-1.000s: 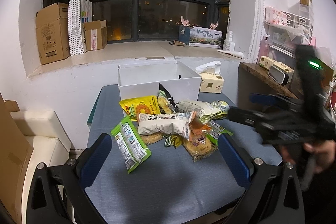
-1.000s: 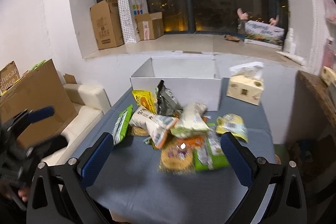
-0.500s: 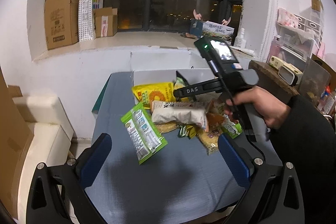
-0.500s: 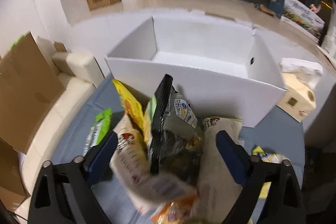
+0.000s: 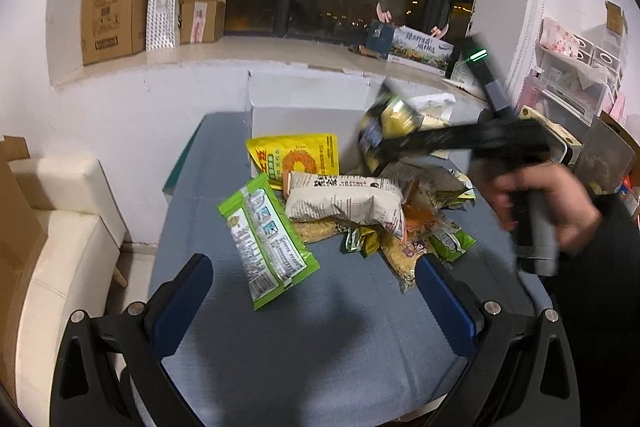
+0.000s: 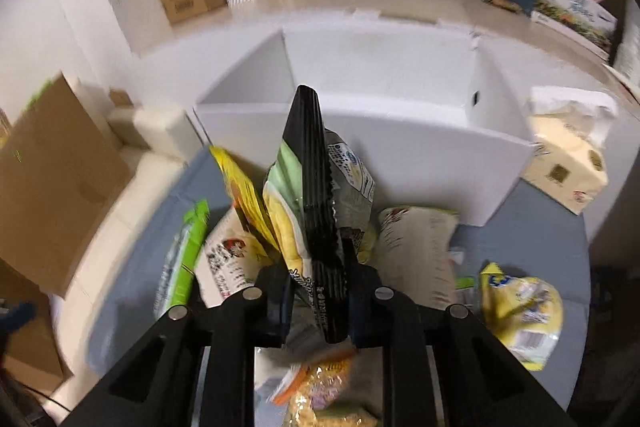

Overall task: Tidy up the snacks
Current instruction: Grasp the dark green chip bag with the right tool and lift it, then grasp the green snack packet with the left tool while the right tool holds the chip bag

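A pile of snack packets lies on the blue-grey table (image 5: pixel 304 339) in front of a white open box (image 6: pixel 400 99). My right gripper (image 6: pixel 318 307) is shut on the sealed edge of a black and yellow chip bag (image 6: pixel 316 211) and holds it up above the pile, near the box's front wall. In the left wrist view the same bag (image 5: pixel 384 131) hangs from the right gripper (image 5: pixel 380 151). My left gripper (image 5: pixel 312 291) is open and empty, low over the table near a green packet (image 5: pixel 264 239).
A yellow sunflower-seed packet (image 5: pixel 298 159) leans on the box. A white newsprint-pattern bag (image 5: pixel 344 201) lies mid-pile. A tissue box (image 6: pixel 568 163) stands right of the white box. A cream sofa (image 5: pixel 60 247) is left of the table. Cardboard boxes (image 5: pixel 112 3) stand on the windowsill.
My right gripper has moved in over the pile, shut on the black and yellow chip bag and lifted it. My left gripper has stayed open and drifted slightly.
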`<control>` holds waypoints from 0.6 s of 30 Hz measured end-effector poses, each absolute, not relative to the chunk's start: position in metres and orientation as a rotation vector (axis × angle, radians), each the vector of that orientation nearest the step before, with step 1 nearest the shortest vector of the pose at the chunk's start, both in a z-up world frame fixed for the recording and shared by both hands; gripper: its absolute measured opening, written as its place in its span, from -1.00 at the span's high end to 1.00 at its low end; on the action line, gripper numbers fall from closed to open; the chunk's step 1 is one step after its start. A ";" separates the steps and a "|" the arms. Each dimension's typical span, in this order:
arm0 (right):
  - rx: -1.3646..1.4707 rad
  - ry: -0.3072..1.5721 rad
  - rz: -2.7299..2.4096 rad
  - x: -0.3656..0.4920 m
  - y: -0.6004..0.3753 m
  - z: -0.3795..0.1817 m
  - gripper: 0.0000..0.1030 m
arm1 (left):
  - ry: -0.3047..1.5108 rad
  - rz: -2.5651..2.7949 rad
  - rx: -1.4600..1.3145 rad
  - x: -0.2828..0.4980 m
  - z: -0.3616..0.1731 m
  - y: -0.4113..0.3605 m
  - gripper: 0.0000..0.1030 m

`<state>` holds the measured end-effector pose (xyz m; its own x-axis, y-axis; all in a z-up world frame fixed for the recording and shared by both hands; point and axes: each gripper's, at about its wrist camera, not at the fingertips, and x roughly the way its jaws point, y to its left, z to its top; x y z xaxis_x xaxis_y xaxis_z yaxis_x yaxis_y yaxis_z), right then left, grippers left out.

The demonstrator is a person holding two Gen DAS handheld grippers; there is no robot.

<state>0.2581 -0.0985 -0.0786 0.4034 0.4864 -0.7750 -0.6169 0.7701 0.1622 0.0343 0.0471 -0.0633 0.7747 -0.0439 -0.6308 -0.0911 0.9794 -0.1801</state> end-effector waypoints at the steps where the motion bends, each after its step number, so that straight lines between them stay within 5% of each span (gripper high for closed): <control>1: -0.129 0.893 0.705 0.255 -0.110 -0.069 0.58 | 0.694 0.019 -0.211 0.039 -0.066 0.048 -1.00; 18: 0.121 0.597 0.662 0.155 -0.247 0.020 0.58 | 0.926 0.084 -0.284 0.142 -0.146 0.079 -0.99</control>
